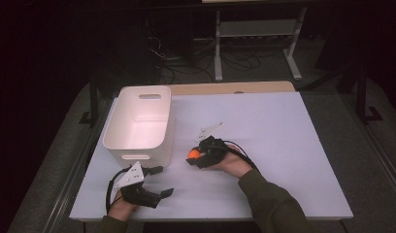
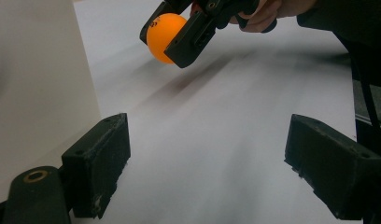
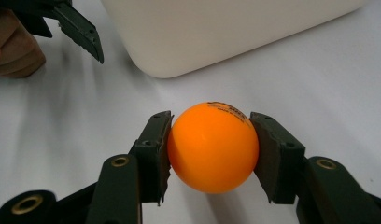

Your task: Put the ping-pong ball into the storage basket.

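An orange ball [image 3: 212,147] with small black print sits squeezed between both pads of my right gripper [image 3: 211,154], just above the white table. From above, the ball [image 1: 193,154] shows at the tip of the right gripper [image 1: 194,156], a short way right of the white bin [image 1: 138,124]. The ball [image 2: 161,37] is also held up in the left gripper view. My left gripper [image 1: 161,182] rests near the table's front left edge, open, its jaws wide apart with nothing between them [image 2: 207,158].
The white bin with handle cut-outs stands at the back left of the white table top [image 1: 283,145]; its wall [image 2: 34,84] is close beside my left gripper. A metal stand [image 1: 256,29] and cables lie on the dark floor beyond the table.
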